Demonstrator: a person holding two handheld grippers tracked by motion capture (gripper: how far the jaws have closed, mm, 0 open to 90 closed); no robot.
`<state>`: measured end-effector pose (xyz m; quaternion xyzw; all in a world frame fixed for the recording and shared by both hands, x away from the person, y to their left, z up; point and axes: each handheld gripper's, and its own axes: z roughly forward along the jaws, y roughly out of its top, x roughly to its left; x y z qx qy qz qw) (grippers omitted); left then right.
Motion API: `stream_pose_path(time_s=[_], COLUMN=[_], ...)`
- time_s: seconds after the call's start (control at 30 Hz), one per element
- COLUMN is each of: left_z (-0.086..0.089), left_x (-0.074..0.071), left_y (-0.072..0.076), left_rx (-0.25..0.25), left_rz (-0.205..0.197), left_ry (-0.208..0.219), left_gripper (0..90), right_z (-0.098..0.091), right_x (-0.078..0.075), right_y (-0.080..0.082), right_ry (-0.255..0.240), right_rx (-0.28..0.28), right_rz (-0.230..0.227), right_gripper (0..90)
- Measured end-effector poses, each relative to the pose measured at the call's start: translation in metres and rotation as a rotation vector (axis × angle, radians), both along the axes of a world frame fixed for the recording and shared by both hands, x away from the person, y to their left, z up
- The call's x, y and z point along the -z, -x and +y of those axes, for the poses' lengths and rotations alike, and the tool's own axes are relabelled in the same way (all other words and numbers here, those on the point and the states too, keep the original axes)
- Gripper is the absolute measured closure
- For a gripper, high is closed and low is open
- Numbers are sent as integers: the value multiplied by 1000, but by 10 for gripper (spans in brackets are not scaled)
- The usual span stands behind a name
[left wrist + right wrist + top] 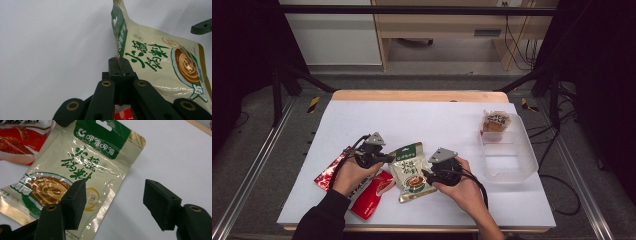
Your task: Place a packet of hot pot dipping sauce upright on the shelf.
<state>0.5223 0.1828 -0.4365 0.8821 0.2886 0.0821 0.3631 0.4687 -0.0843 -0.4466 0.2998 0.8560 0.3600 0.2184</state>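
Left gripper (388,159) is clamped on the left edge of the cream sauce packet (411,171) – lifting that side off the white table (437,120) – so the right gripper (426,175) hangs released beside it, nothing between its jaws.

Glossy, crinkled plastic sauce pouch (82,170) on a smooth matt white table (437,120).
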Motion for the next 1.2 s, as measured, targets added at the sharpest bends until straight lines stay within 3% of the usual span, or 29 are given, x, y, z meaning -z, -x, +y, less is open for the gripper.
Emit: stream_pose_path(time_s=[0.3,0.47,0.57,0.8,0.93,1.2], left_z=[-1,-5,-6,-13,-14,-16], left_x=[-16,-32,-37,-52,-53,-57], left_y=[6,14,17,27,28,32], left_rx=[21,45,55,93,96,110], left_rz=[-52,-88,-99,-141,-144,-154], left_ry=[18,29,28,27,30,29], left_gripper=[900,900,900,900,900,900], right_z=[-2,-5,-6,-10,-8,9], right_x=[-7,-20,-26,-55,-61,-68], right_y=[-3,-7,-9,-25,-32,-49], right_ry=[12,4,11,66,76,151], right_rx=[-12,-45,-63,-110,-137,-214], right_rz=[5,17,10,1,14,33], right_gripper=[270,189,188,207,222,292])
